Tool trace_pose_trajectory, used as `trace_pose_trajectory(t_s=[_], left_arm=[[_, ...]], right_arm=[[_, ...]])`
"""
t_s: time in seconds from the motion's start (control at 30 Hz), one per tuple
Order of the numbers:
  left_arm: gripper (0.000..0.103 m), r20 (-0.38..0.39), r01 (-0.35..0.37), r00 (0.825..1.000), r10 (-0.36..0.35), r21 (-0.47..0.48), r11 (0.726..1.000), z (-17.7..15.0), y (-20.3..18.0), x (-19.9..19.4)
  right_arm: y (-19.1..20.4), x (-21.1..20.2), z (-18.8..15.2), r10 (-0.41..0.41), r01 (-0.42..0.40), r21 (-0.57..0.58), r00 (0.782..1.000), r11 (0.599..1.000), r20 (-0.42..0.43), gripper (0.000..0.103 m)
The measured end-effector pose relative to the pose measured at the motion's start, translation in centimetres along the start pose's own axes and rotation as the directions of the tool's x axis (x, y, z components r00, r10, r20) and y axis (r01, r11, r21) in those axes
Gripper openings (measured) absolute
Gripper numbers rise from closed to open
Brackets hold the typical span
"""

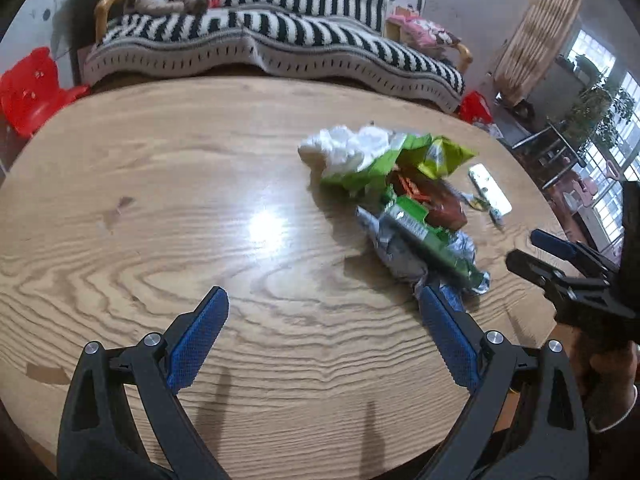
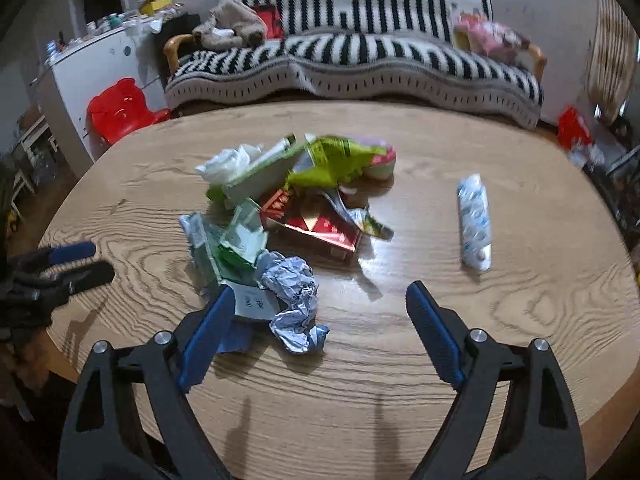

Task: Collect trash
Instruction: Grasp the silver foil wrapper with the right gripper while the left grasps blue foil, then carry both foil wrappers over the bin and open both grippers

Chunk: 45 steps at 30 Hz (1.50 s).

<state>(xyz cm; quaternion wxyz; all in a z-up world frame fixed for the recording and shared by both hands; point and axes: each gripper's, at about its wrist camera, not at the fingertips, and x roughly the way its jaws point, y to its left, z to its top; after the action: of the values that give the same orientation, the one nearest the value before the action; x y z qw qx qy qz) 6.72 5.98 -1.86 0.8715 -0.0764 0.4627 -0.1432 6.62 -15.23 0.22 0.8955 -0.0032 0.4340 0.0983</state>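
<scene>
One table (image 2: 440, 420) – one trash pile (image 2: 280, 216) – one stray packet (image 2: 474, 222) – two claws (image 2: 316, 300) (image 1: 324, 300).

Left gripper (image 1: 324, 304): jaws wide apart, nothing between the blue pads (image 1: 200, 340), tilted down over the near edge of the tabletop.
Right gripper (image 2: 320, 304): jaws wide apart, nothing gripped, tilted down over the near edge.
Relation: side by side and apart, each at the edge of the other's view.
Hand (image 1: 608, 384): wraps the right gripper's handle; a sleeve cuff shows below it.

Striped sofa (image 2: 352, 64), red plastic stool (image 2: 120, 110), plush toy (image 2: 232, 28), white cabinet (image 2: 84, 80), potted plant (image 1: 600, 112)
</scene>
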Motion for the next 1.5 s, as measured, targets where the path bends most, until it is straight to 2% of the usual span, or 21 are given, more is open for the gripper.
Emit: trace_pose_trajectory(t_s=[0.13, 0.23, 0.27, 0.43, 0.5, 0.53, 0.6, 0.7, 0.77, 0.9, 0.97, 1.0, 1.03, 1.1, 1.17, 1.23, 1.33, 1.4, 1.5], left_arm=[[0.093, -0.054, 0.045, 0.998, -0.045, -0.005, 0.999, -0.4, -0.4, 1.7], [0.093, -0.070, 0.049, 0.996, -0.047, 0.031, 0.998, -0.7, -1.5, 2.6], [0.093, -0.081, 0.053, 0.995, -0.050, 0.043, 0.998, -0.9, -1.9, 3.0], [0.093, -0.118, 0.060, 0.992, -0.053, 0.055, 0.997, -1.3, -3.3, 4.4], [0.093, -0.120, 0.067, 0.991, -0.060, 0.060, 0.996, -1.3, -4.0, 4.9], [0.093, -0.120, 0.062, 0.991, -0.054, 0.065, 0.996, -1.4, -4.3, 5.0], [0.093, -0.123, 0.034, 0.992, -0.025, 0.072, 0.997, -1.4, -4.9, 5.5], [0.093, -0.127, 0.056, 0.991, -0.048, 0.060, 0.997, -1.2, -5.6, 5.9], [0.093, -0.117, 0.046, 0.993, -0.036, 0.087, 0.995, -1.1, -6.7, 6.3], [0.093, -0.116, -0.021, 0.993, 0.035, 0.126, 0.992, -1.0, -8.0, 7.9], [0.093, -0.085, -0.112, 0.988, 0.127, 0.161, 0.980, -0.7, -8.2, 8.1], [0.093, -0.077, -0.131, 0.987, 0.144, 0.155, 0.979, -0.5, -7.9, 8.0], [0.093, -0.076, -0.147, 0.984, 0.159, 0.139, 0.979, -0.4, -7.4, 7.9], [0.092, -0.088, -0.116, 0.988, 0.127, 0.113, 0.987, -0.6, -6.6, 7.7], [0.080, -0.076, -0.122, 0.988, 0.132, 0.131, 0.984, -0.9, -6.5, 7.5], [0.035, -0.073, -0.113, 0.990, 0.124, 0.142, 0.983, -0.8, -6.2, 7.0], [0.027, -0.091, -0.112, 0.988, 0.125, 0.135, 0.984, -1.1, -5.5, 5.8], [0.026, -0.064, -0.146, 0.985, 0.159, 0.168, 0.975, -1.3, -5.6, 4.0], [0.025, -0.017, -0.165, 0.985, 0.171, 0.180, 0.970, -1.5, -5.5, 1.1]], right_arm=[[-0.6, 2.4, 0.4, 0.026, -0.025, 0.017, 0.998, 1.000, -0.065, 0.071], [-0.6, 3.8, 0.3, 0.038, -0.037, 0.007, 0.995, 0.999, -0.095, 0.067], [-0.6, 4.2, 0.3, 0.044, -0.044, 0.008, 0.993, 0.999, -0.107, 0.063], [-0.6, 6.1, 0.1, 0.091, -0.089, 0.018, 0.982, 0.996, -0.163, 0.054], [-0.4, 6.5, 0.2, 0.094, -0.094, 0.009, 0.983, 0.996, -0.159, 0.042], [-0.4, 6.4, 0.2, 0.100, -0.099, 0.009, 0.982, 0.995, -0.159, 0.024], [-0.8, 6.1, 0.1, 0.113, -0.109, 0.033, 0.980, 0.993, -0.161, 0.024], [-1.3, 3.7, -0.1, 0.112, -0.109, 0.033, 0.989, 0.993, -0.093, 0.024], [-2.0, 2.8, -0.3, 0.121, -0.117, 0.058, 0.990, 0.991, -0.075, 0.024], [-3.0, 1.9, -1.2, 0.118, -0.112, 0.076, 0.990, 0.991, -0.079, 0.024], [-3.4, 1.3, -1.3, 0.119, -0.113, 0.081, 0.990, 0.990, -0.071, 0.024], [-3.6, 1.1, -1.3, 0.121, -0.115, 0.083, 0.990, 0.990, -0.067, 0.024], [-3.9, 0.7, -1.4, 0.123, -0.117, 0.087, 0.991, 0.989, -0.061, 0.024], [-4.4, 0.1, -1.6, 0.127, -0.122, 0.096, 0.991, 0.988, -0.051, 0.024], [-4.8, -0.4, -1.6, 0.130, -0.126, 0.101, 0.991, 0.987, -0.042, 0.024], [-4.9, -1.1, -1.7, 0.130, -0.126, 0.100, 0.991, 0.987, -0.030, 0.024], [-4.9, -2.3, -1.9, 0.130, -0.129, 0.098, 0.991, 0.987, -0.004, 0.024], [-4.8, -3.3, -2.2, 0.116, -0.117, 0.095, 0.993, 0.989, 0.014, 0.024], [-4.8, -4.3, -2.5, 0.097, -0.100, 0.097, 0.995, 0.990, 0.030, 0.024]])
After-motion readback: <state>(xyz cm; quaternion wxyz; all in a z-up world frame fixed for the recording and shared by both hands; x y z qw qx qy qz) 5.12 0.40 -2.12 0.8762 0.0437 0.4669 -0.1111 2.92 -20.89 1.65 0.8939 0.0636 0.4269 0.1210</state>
